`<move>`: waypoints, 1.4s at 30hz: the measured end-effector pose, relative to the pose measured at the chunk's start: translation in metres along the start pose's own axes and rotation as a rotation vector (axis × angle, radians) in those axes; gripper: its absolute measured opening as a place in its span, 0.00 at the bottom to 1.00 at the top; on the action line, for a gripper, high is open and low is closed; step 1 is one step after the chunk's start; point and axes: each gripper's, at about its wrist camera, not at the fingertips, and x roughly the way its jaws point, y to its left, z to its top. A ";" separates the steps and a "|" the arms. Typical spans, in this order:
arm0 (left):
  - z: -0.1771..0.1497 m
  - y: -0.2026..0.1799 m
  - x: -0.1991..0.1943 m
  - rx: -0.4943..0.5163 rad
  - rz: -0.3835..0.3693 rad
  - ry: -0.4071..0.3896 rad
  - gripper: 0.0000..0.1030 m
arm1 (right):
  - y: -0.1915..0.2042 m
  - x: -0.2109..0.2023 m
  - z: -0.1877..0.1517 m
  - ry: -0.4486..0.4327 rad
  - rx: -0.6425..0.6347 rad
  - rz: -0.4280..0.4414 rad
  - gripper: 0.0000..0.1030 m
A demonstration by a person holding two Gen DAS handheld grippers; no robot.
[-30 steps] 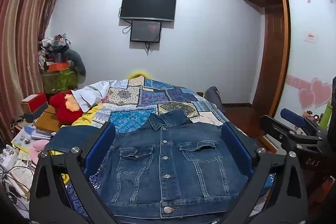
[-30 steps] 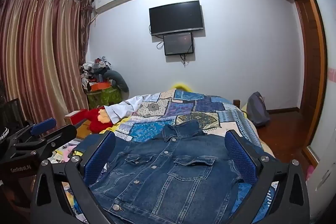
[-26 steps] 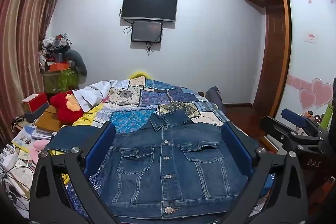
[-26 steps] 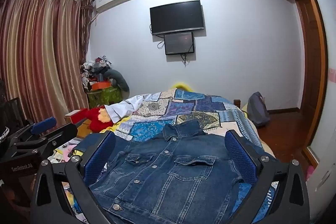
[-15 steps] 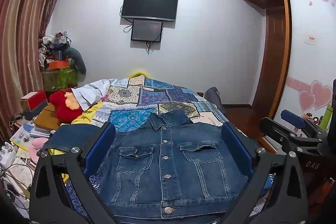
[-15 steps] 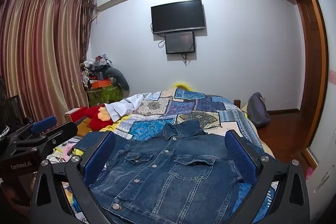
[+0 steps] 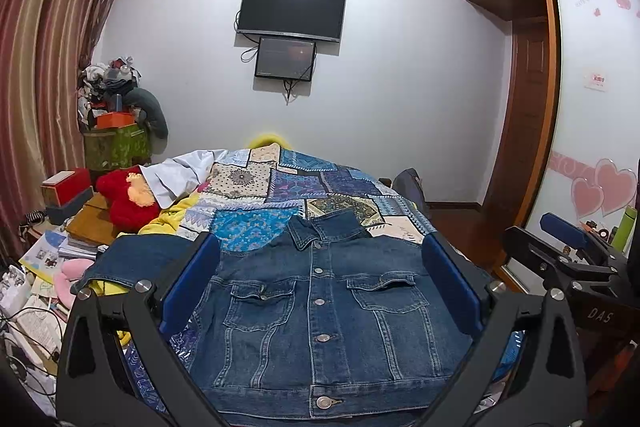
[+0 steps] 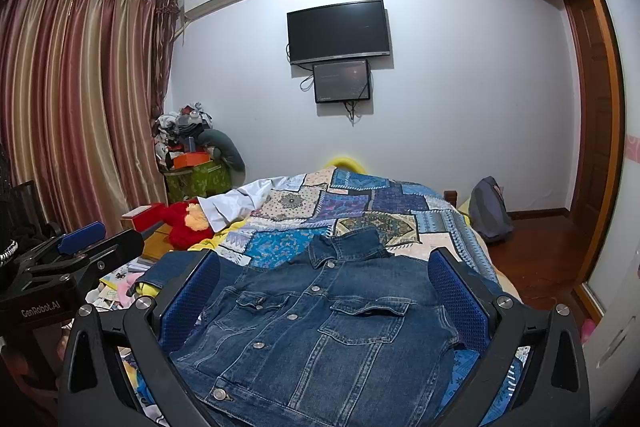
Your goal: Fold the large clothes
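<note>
A dark blue denim jacket [image 7: 320,311] [image 8: 320,323] lies buttoned and face up on the near end of a bed, collar toward the far wall, one sleeve stretched out to the left [image 7: 132,263]. My left gripper [image 7: 320,287] hovers open over the jacket's hem, blue pads [image 7: 190,287] wide apart, nothing between them. My right gripper [image 8: 324,299] is open too, held above the jacket from the right. Each view shows the other gripper at its edge: the right one [image 7: 568,247] and the left one [image 8: 80,247].
A patchwork quilt [image 7: 304,187] covers the bed. A red plush toy [image 7: 128,199], boxes and books [image 7: 80,223] crowd the left side. A wardrobe with heart stickers [image 7: 600,183] stands right, a backpack [image 8: 490,215] on the floor, a TV [image 7: 290,11] on the far wall.
Both grippers have shifted only slightly; the view drifts a little. The jacket lies as before and both stay open.
</note>
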 end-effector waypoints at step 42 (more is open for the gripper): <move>0.002 -0.003 -0.001 -0.003 -0.013 0.000 0.99 | 0.000 0.007 -0.001 0.002 -0.005 -0.001 1.00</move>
